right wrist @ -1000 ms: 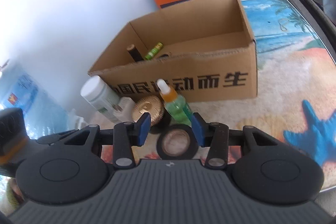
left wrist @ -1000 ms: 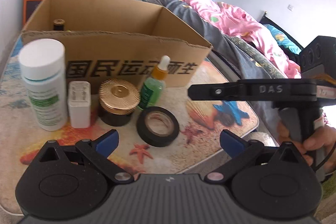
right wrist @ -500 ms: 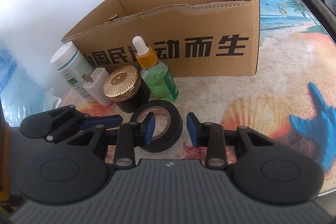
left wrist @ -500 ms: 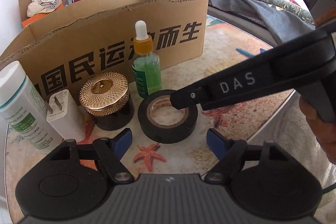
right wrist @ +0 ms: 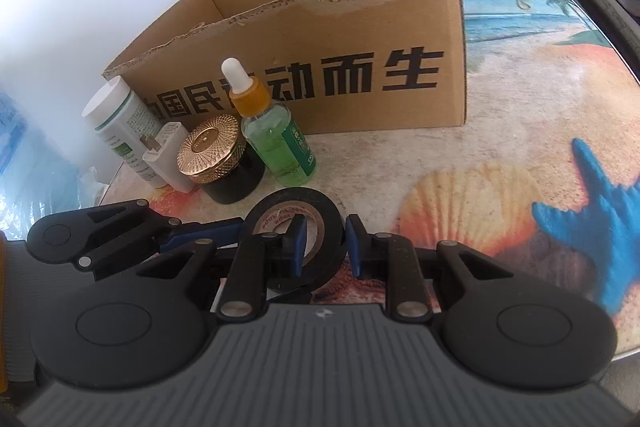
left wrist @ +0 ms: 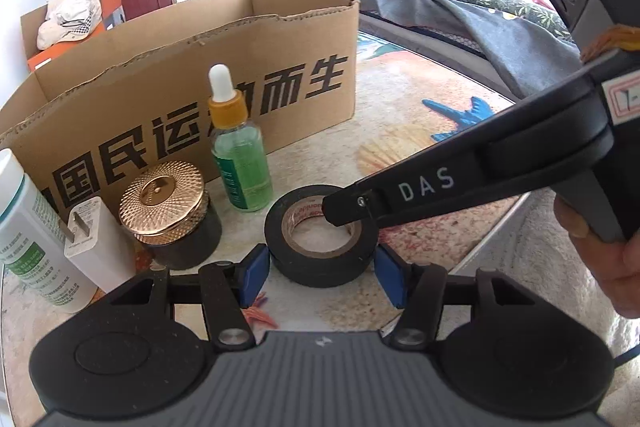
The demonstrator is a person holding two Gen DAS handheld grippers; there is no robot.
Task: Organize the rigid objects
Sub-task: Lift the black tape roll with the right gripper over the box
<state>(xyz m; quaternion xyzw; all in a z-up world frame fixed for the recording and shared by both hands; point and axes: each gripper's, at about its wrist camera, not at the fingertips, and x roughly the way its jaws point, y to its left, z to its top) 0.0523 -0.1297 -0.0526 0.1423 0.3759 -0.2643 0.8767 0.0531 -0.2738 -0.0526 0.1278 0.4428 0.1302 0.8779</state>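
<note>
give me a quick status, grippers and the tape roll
Right gripper closing on the black tape roll's wall, one finger in the core. Left gripper closing around the roll, pads not touching. Dropper bottle and gold-lidded jar close behind.

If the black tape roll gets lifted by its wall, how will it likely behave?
The black tape roll lies flat, so it probably won't roll unless tipped on edge. A thick wound ring, it looks stiff and fairly light. Its smooth wall, pinched by the right gripper, may pivot.

box (left wrist: 200, 95): matt corrugated cardboard | tape roll (left wrist: 320, 269): smooth black plastic | jar lid (left wrist: 162, 197): glossy textured gold metal
</note>
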